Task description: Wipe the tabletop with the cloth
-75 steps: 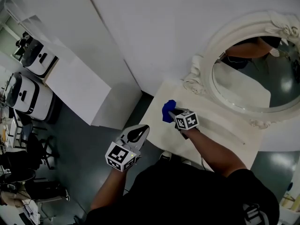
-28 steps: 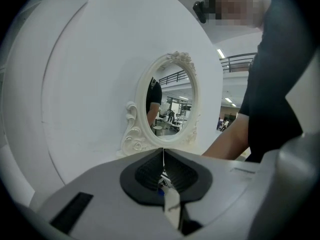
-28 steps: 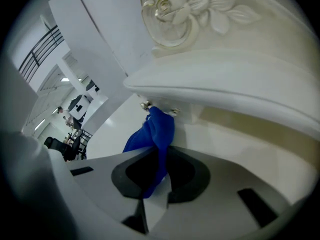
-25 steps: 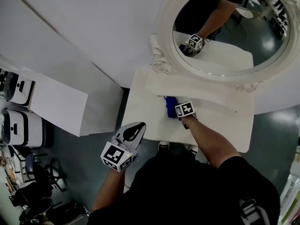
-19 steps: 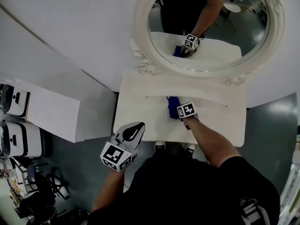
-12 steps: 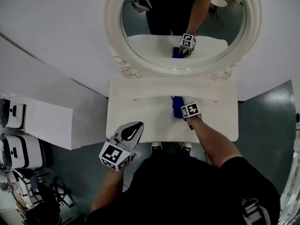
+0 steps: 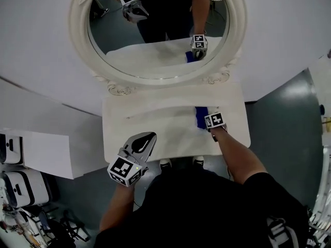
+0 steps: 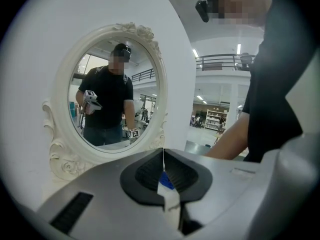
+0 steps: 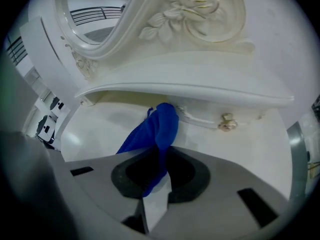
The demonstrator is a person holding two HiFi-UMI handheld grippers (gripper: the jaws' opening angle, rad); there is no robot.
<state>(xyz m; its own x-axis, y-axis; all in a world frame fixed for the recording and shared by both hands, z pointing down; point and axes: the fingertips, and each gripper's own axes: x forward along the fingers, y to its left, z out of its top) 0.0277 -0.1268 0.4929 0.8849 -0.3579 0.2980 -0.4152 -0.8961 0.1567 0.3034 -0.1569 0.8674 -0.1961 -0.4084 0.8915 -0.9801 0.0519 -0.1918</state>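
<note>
The cloth (image 7: 200,118) is a deep, saturated blue, soft and limp, bunched into a narrow fold with creases running along its length. In the right gripper view it (image 9: 157,129) rises out of the jaws as a rounded, crumpled lobe, with a looser flap trailing to the left. We see the right gripper (image 7: 205,121) pinching it: the jaws (image 9: 157,179) are closed on the lower end of the fabric, and the free end reaches forward to the base of the ledge (image 9: 200,79).

The cloth lies on the right part of the tabletop (image 7: 155,133), close under that ledge. The tabletop is cream-white, smooth and faintly glossy, with rounded corners. The ledge is a curved overhang of the same painted finish; just beneath it sits a small, dull gold knob (image 9: 227,121), to the right of the cloth and apart from it.

Behind stands an oval mirror (image 7: 155,30) in a thick white frame (image 7: 77,45) with moulded scrolls and a carved rose (image 9: 192,6).

The left gripper (image 7: 146,140), grey plastic with dark pads, hangs at the table's front edge, well apart from the cloth; its jaws (image 8: 163,176) are pressed together on nothing.
</note>
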